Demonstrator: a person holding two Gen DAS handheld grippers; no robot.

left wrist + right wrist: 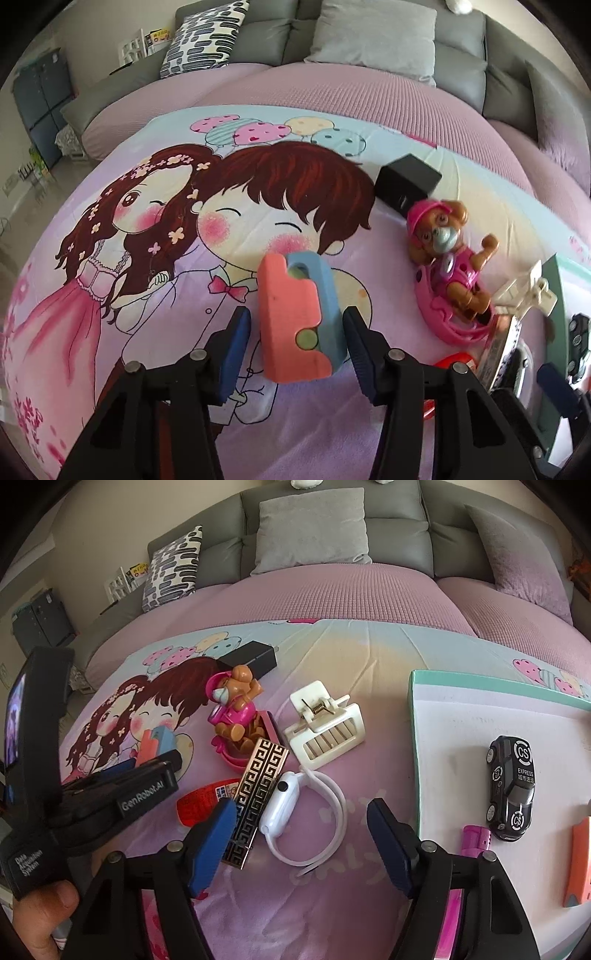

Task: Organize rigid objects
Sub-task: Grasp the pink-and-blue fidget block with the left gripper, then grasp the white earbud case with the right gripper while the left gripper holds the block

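Left gripper straddles the pink-and-blue block on the sheet, jaws part-closed, one pad touching, one clear, so a lopsided squeeze could tip it, while the right gripper gapes empty over the white watch.

left of block: bare printed sheet, open passage
right of block: dog figure, black box crowd the way
near right gripper: watch, patterned bar, white clip
far: sofa cover free
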